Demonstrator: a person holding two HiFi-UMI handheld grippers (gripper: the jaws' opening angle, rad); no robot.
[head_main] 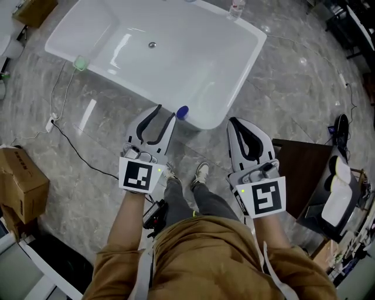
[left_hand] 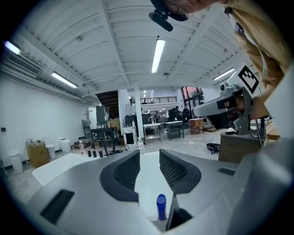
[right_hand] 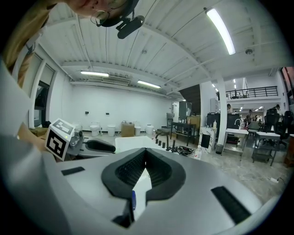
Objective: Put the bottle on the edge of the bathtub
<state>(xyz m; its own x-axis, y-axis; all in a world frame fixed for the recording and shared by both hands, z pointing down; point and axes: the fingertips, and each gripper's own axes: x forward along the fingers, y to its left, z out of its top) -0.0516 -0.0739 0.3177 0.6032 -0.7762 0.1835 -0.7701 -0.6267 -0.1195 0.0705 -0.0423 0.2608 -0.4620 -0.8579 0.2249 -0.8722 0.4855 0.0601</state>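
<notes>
Left gripper (head_main: 166, 111): your jaws stand partly spread, with nothing between them. Right gripper (head_main: 234, 121): tips pressed together, empty. Blue bottle (head_main: 182, 112) stands upright on the near rim of the white bathtub (head_main: 132, 85), just beside your left gripper's tips. Clear bottle (head_main: 237, 8) sits by the tub's far corner. Cardboard box (head_main: 20, 181) rests on the marble floor (head_main: 88, 152), well to the left.
</notes>
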